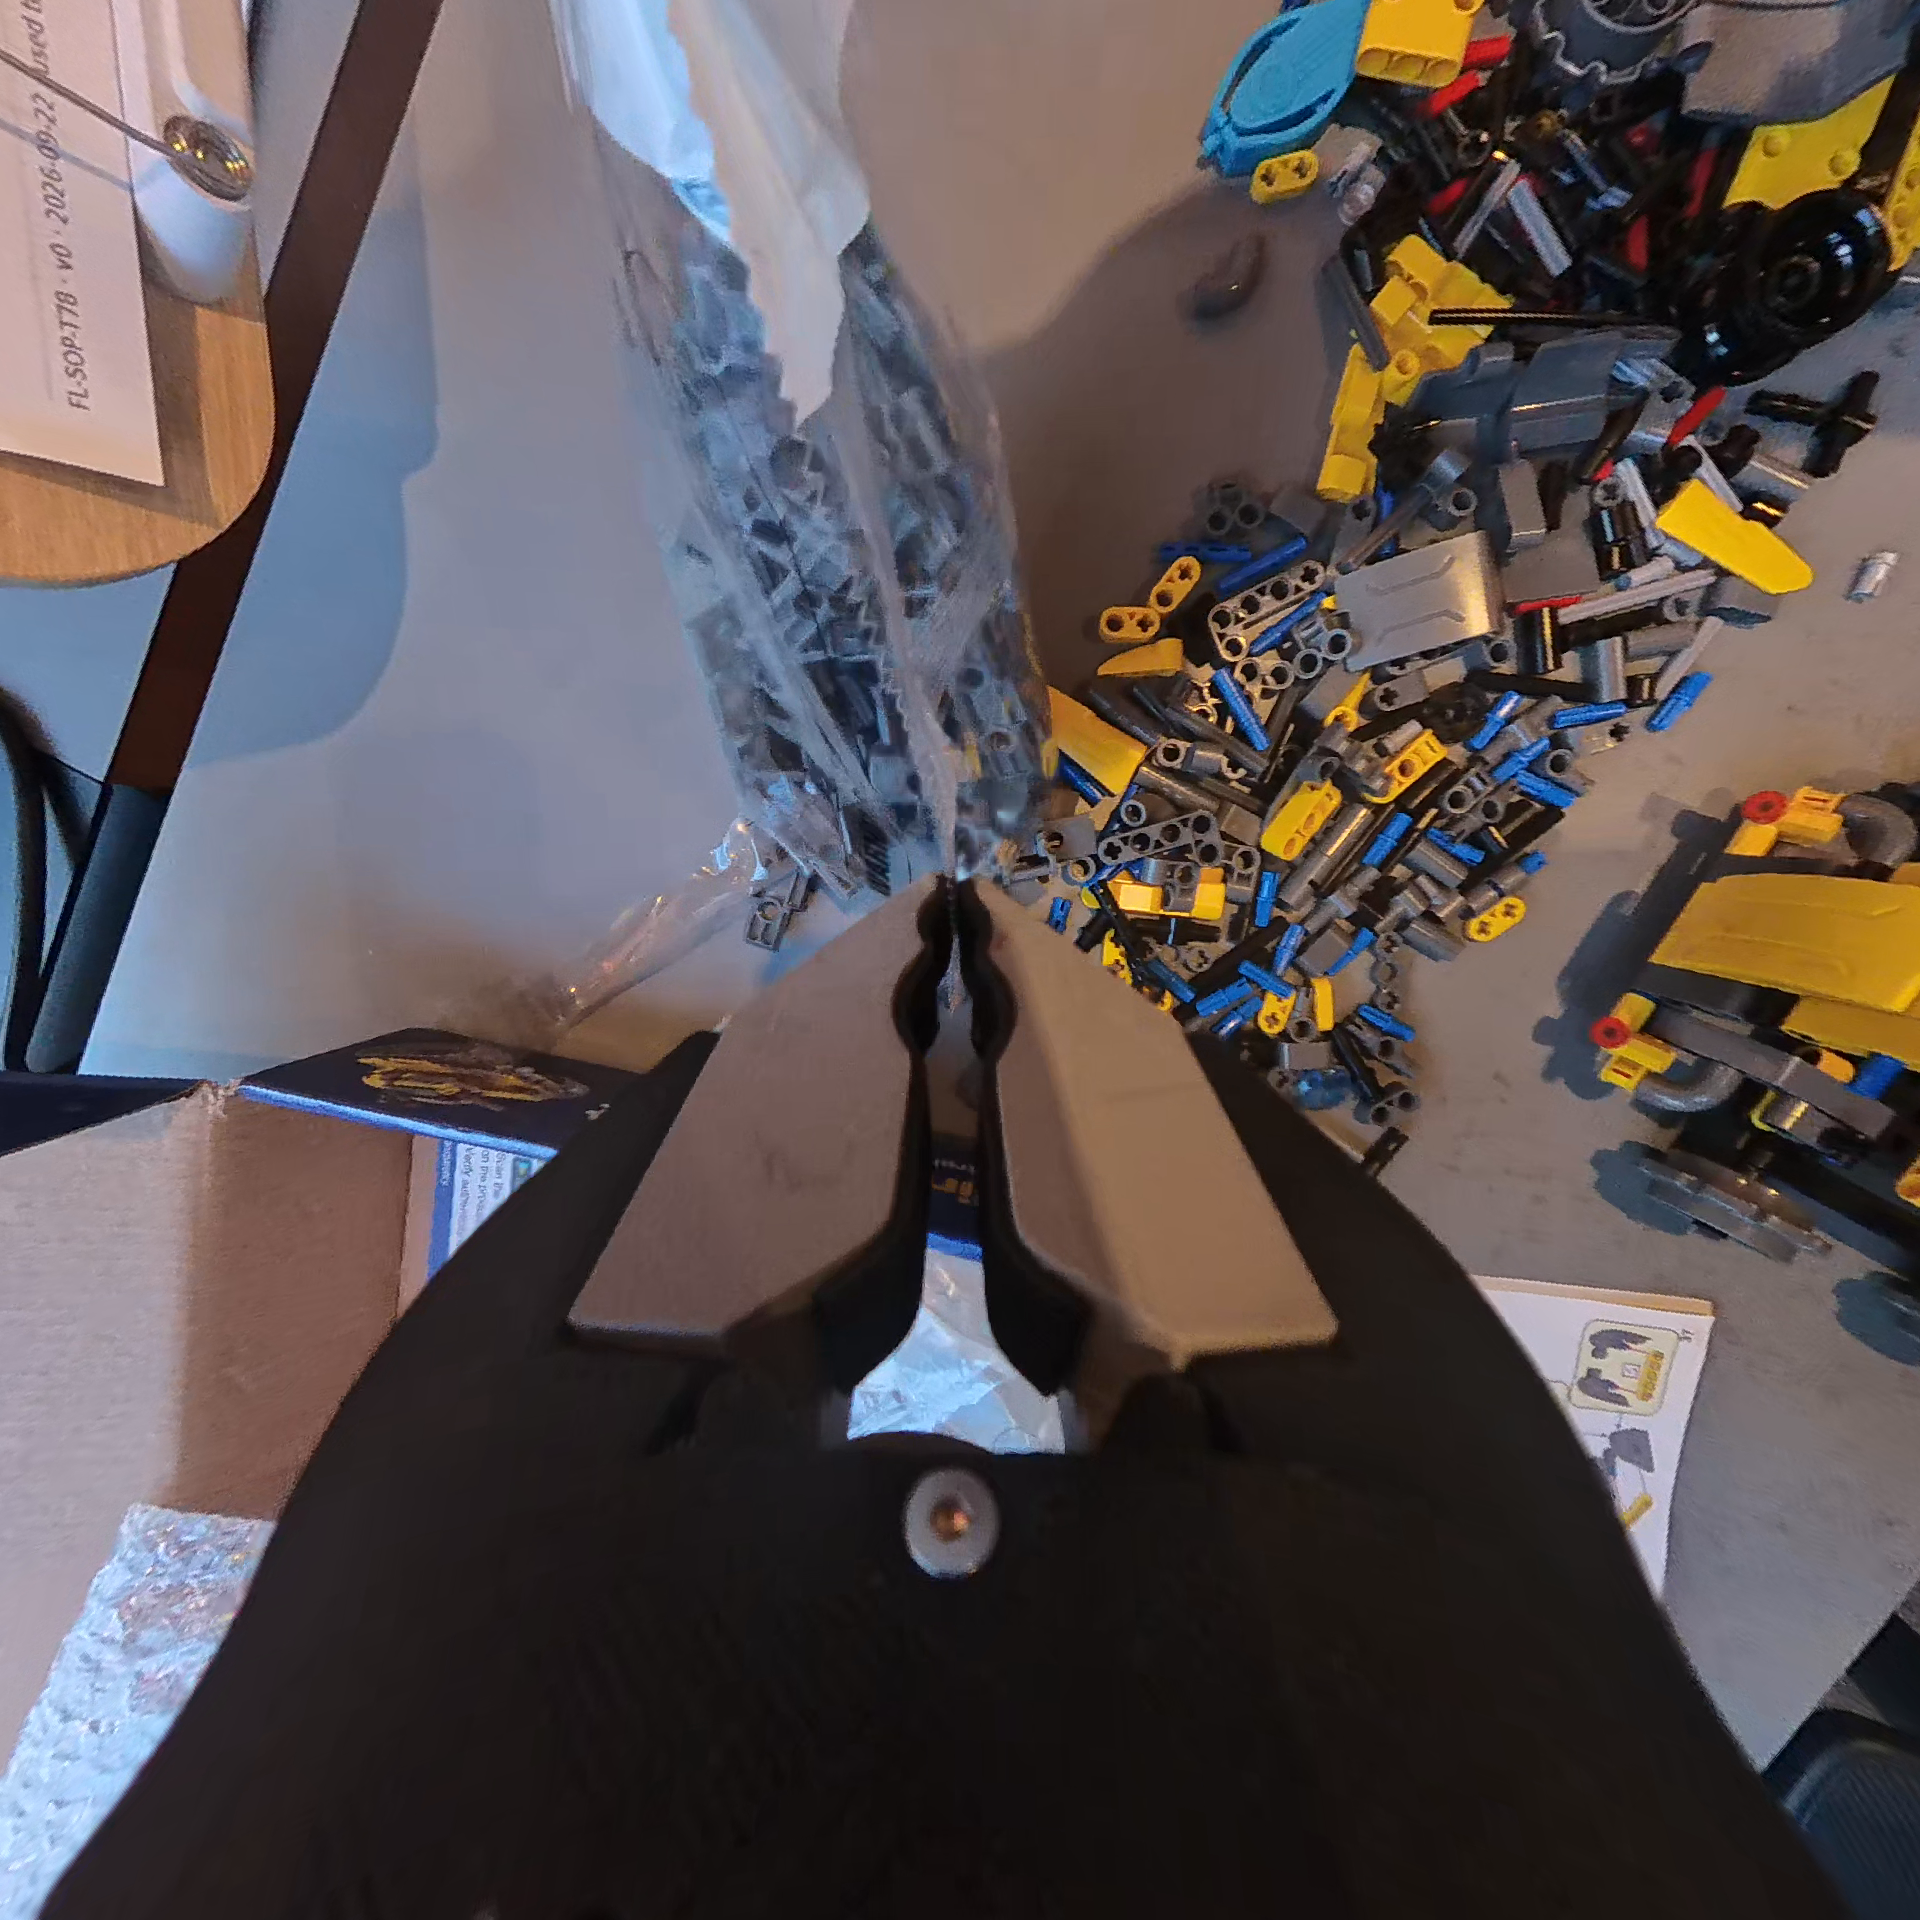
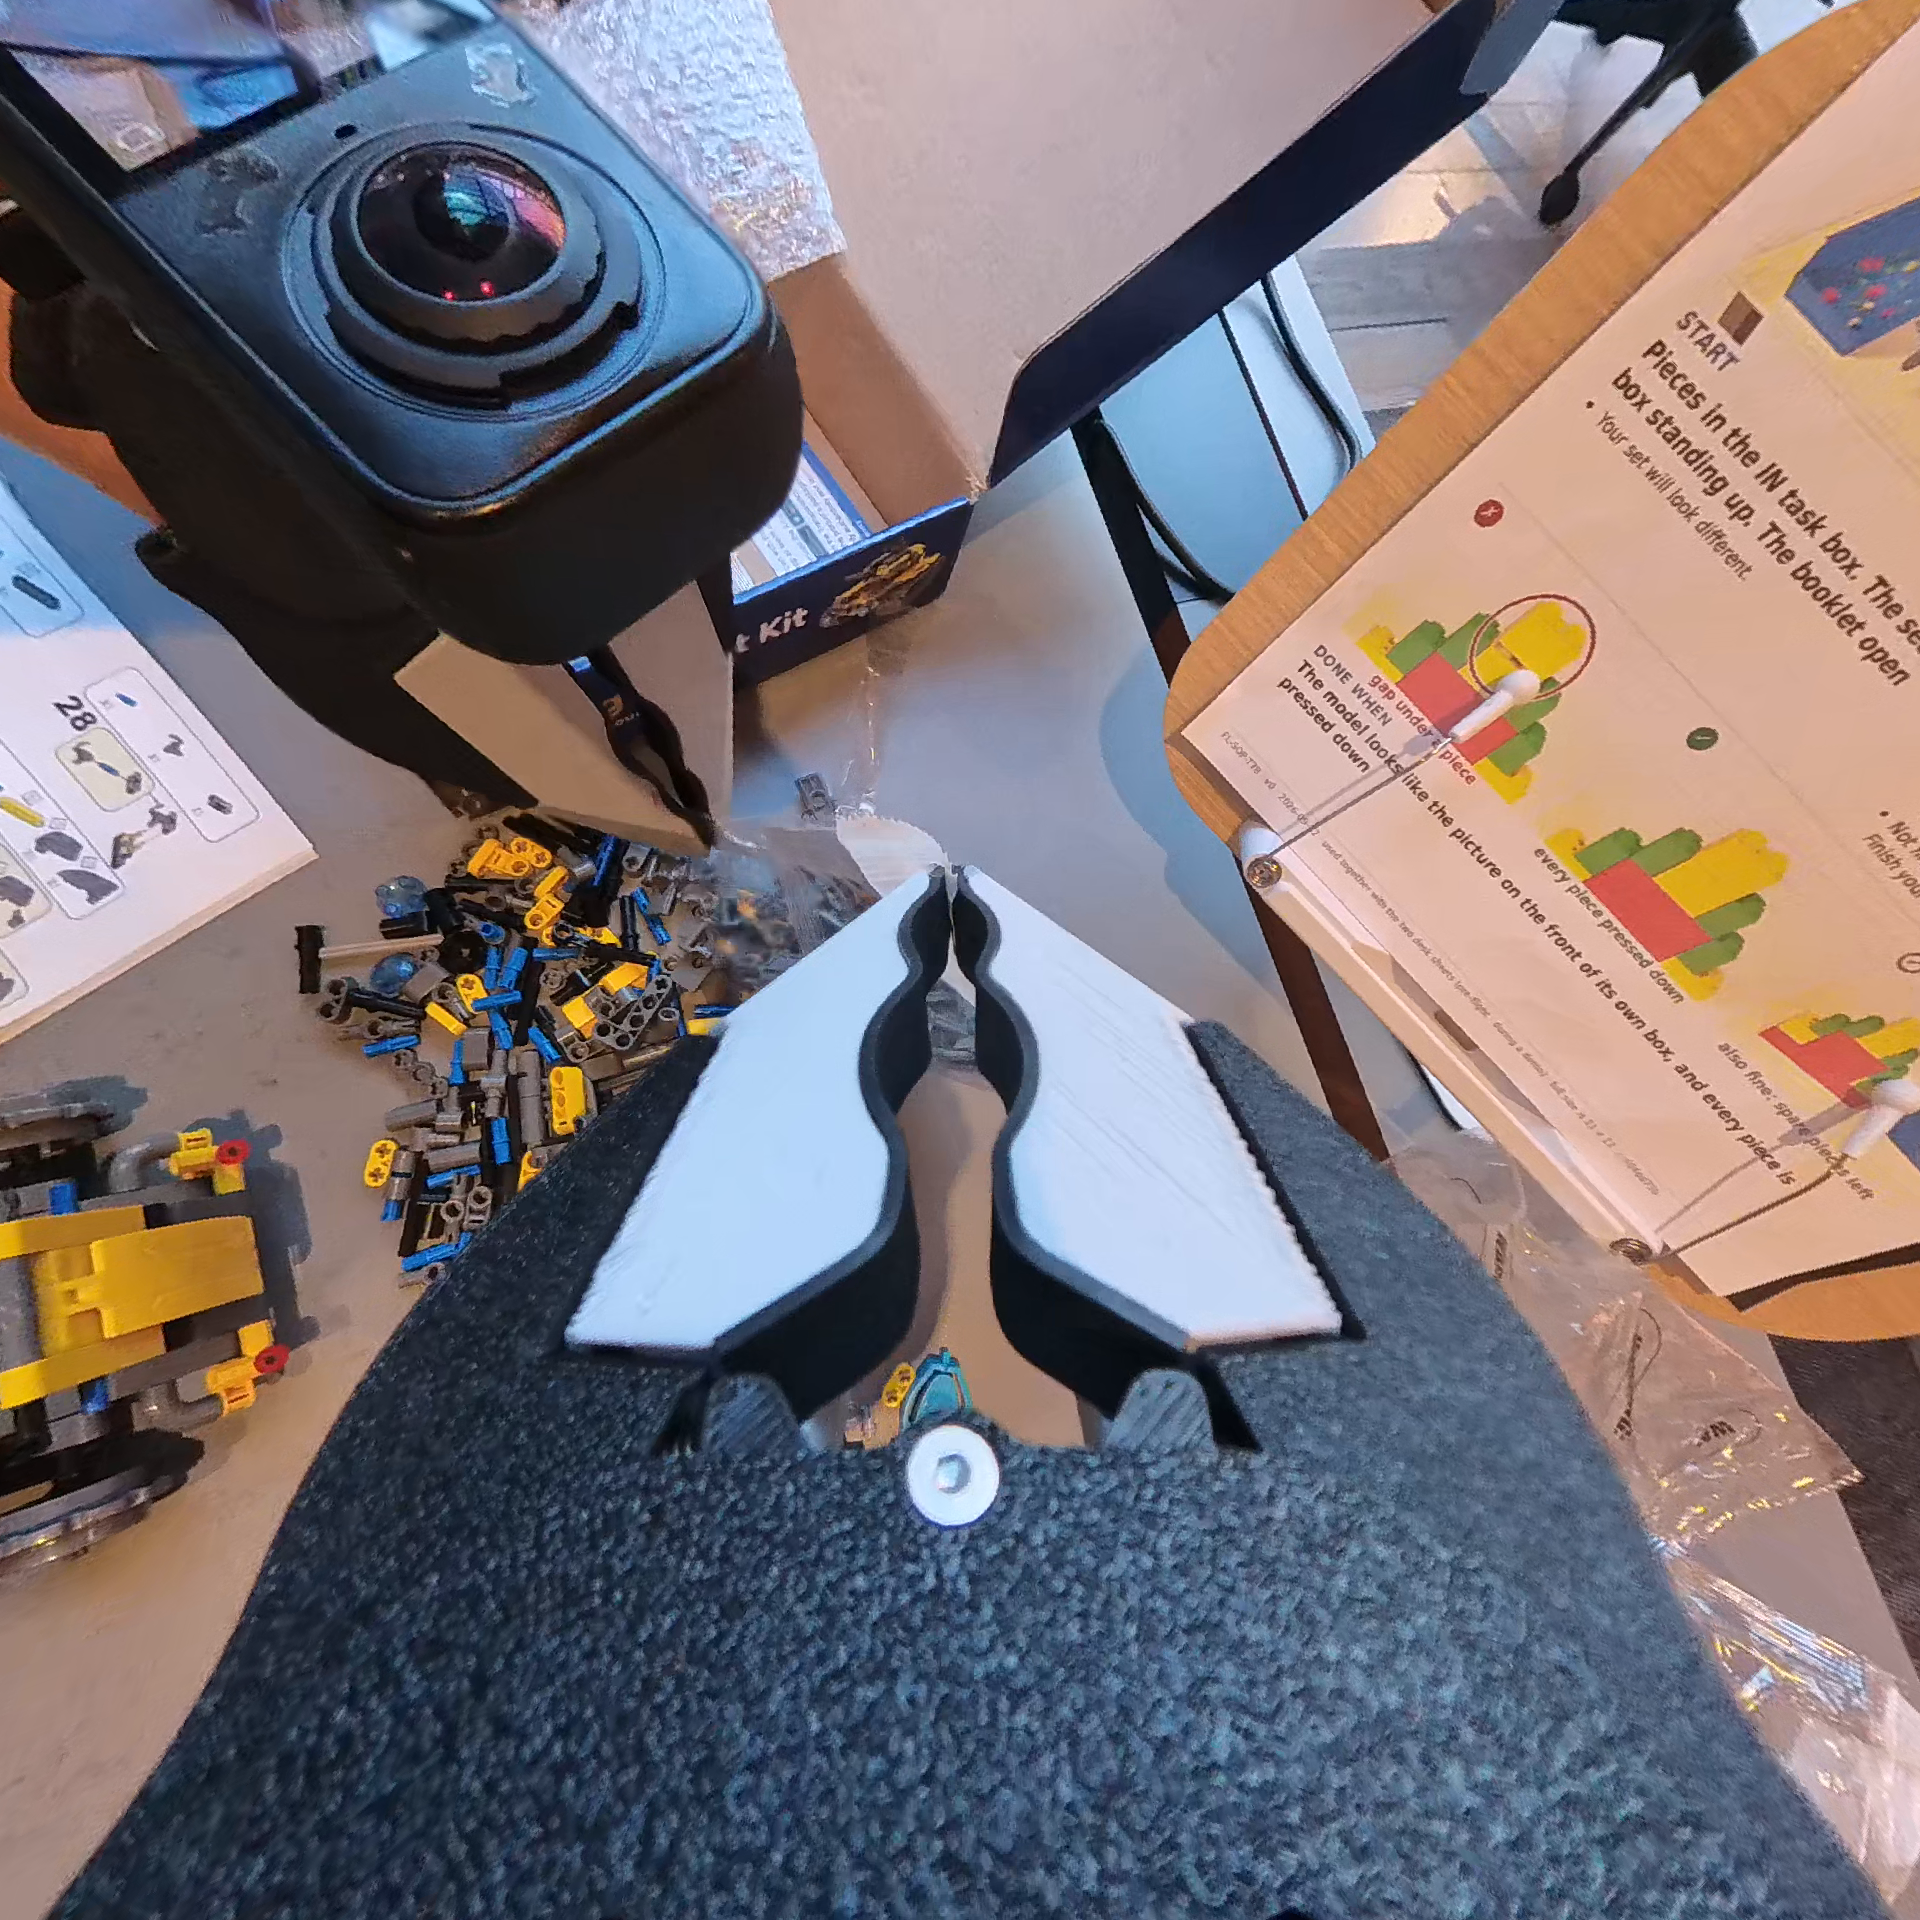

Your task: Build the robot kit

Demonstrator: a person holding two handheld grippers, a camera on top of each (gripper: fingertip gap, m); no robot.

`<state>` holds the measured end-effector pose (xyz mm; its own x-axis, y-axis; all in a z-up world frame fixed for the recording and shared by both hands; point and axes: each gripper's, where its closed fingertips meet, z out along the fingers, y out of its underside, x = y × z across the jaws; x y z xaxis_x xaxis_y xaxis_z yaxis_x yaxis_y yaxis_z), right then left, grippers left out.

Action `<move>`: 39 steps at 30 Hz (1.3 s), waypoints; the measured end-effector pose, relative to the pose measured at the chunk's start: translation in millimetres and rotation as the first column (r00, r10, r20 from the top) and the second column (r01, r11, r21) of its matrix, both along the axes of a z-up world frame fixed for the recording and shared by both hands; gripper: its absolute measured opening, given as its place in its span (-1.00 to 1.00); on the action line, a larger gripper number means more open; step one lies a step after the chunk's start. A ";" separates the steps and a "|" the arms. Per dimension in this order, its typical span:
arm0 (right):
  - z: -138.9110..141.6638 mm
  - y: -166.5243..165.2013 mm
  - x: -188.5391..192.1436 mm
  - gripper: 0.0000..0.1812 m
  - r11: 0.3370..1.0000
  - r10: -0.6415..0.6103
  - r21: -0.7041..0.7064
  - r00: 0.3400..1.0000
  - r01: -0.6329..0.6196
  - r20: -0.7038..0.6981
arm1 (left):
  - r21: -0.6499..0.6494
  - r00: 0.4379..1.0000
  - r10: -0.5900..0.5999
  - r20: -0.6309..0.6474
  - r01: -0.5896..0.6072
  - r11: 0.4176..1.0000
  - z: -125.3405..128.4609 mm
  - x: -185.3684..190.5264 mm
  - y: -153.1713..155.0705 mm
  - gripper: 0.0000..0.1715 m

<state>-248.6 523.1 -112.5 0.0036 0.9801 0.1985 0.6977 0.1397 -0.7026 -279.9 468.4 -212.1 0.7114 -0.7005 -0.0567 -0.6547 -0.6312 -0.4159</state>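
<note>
A clear plastic bag [image 1: 831, 540] full of small grey pieces is stretched out in front of my left gripper [image 1: 951, 888], which is shut on its lower edge. In the right wrist view the bag [image 2: 821, 878] spans between the two grippers. My right gripper [image 2: 951, 878] is shut on the bag's white serrated edge. The left gripper [image 2: 698, 821], with its black camera, pinches the other end. Under the bag lies a pile of loose grey, blue, yellow and black pieces [image 1: 1309, 790], also in the right wrist view [image 2: 520, 997].
A half-built yellow vehicle [image 1: 1787, 997] [image 2: 125, 1278] stands by the pile, and more built parts [image 1: 1621, 208] lie farther back. There are also an open cardboard box [image 1: 156, 1299] [image 2: 862, 416], an instruction booklet [image 1: 1631, 1403] [image 2: 94, 790], a wooden board with a printed sheet [image 2: 1621, 727] [image 1: 94, 343] and empty clear bags [image 2: 1683, 1434]. There is about 12 cm between the tips of the two grippers.
</note>
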 end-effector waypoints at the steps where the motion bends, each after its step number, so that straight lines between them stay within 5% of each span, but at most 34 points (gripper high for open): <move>1: 0.6 -0.3 -0.3 -1.00 1.000 0.000 0.000 1.000 0.000 0.002 | 0.002 1.000 0.001 0.007 -0.001 1.000 0.0 1.0 -0.1 -1.00; 39: 20.1 15.0 27.6 -1.00 0.997 -0.058 0.058 0.998 0.055 0.039 | 0.054 0.997 -0.007 0.081 0.003 0.999 15.8 34.5 19.2 -1.00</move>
